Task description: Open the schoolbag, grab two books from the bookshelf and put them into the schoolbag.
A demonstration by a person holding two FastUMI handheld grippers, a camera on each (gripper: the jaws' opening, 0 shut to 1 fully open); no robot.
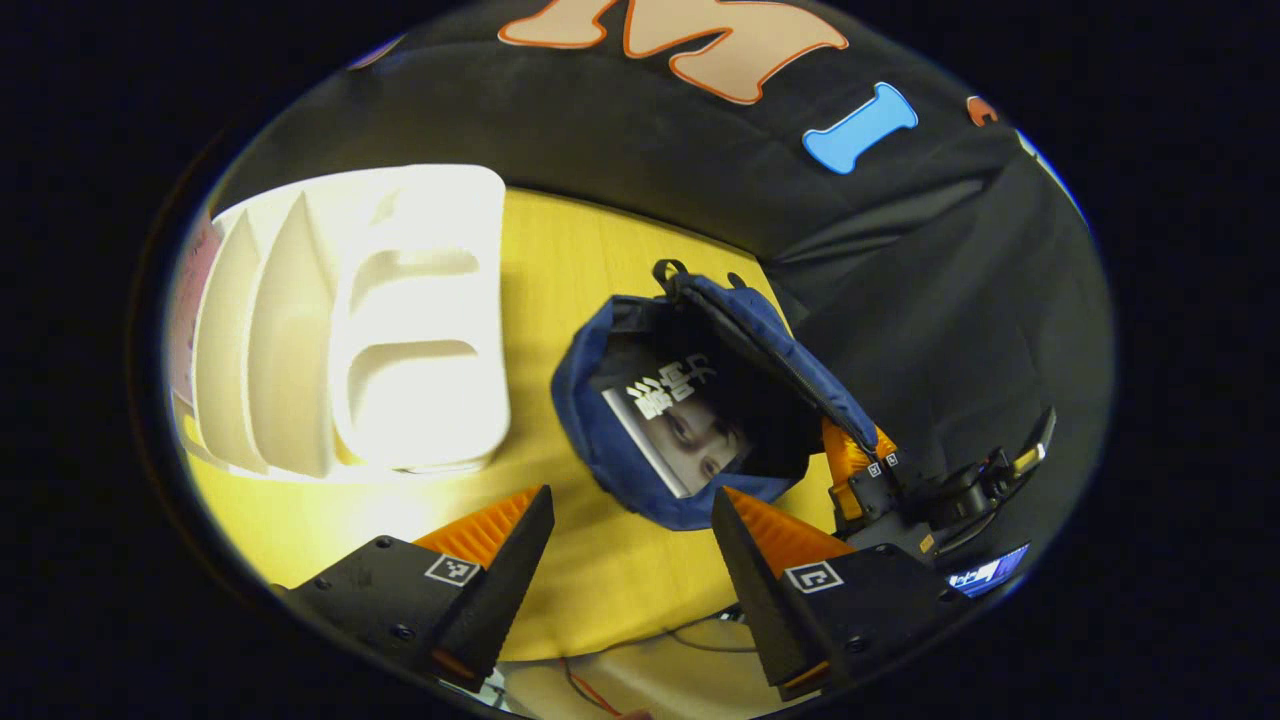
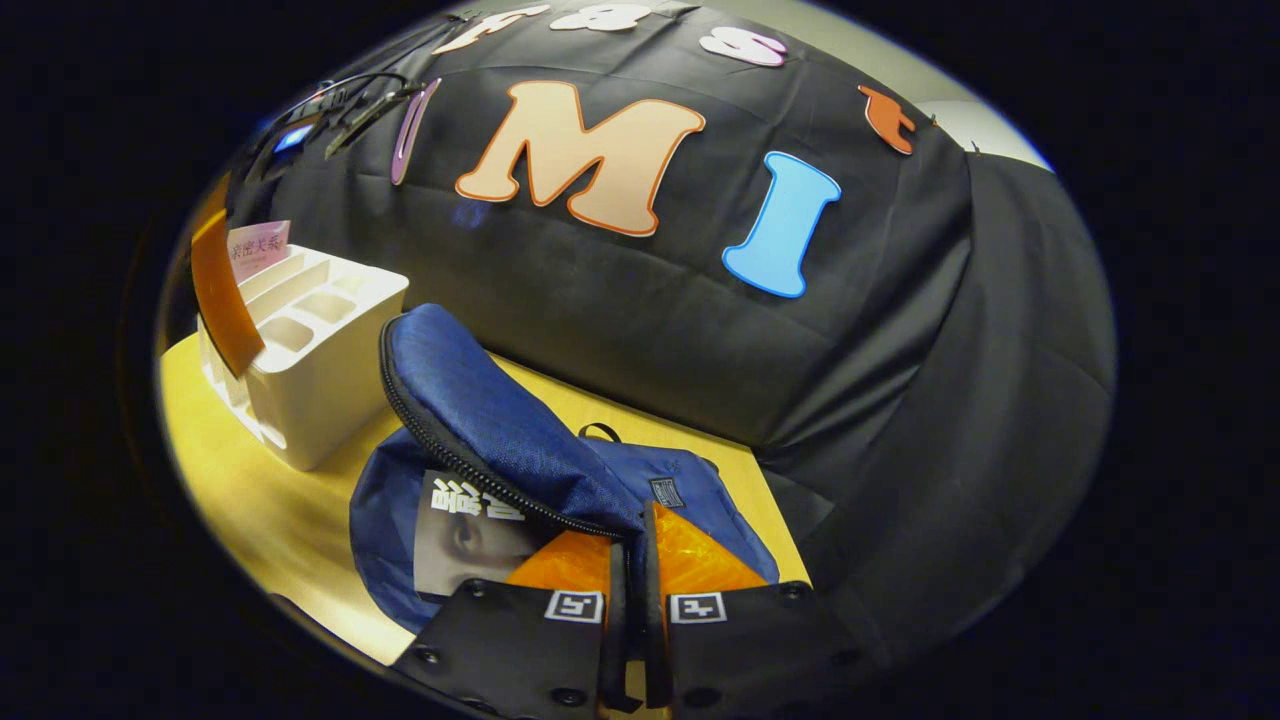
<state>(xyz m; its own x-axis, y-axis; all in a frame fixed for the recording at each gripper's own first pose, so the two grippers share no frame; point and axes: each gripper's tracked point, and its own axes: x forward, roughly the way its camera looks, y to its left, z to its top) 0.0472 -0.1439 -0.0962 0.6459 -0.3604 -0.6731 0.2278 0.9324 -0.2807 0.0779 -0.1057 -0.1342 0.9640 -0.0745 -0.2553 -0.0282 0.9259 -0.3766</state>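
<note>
The left gripper point(image 1: 630, 515) hangs over the table point(image 1: 590, 590) with its fingers spread apart, holding nothing. The right gripper point(image 2: 632, 545) is clamped tight on the flap point(image 2: 480, 410) of the blue schoolbag point(image 1: 600, 470), lifting it up. A book point(image 1: 680, 430) lies inside the open bag. Beyond it stands the white bookshelf point(image 1: 400, 320), a pink book point(image 2: 258, 245) still in it.

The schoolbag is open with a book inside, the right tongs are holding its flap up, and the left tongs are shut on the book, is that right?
Not quite. In the left gripper view the left tongs are open, hovering above the book without touching it. The rest stands: the schoolbag is open, and the right tongs pinch its flap.
</note>
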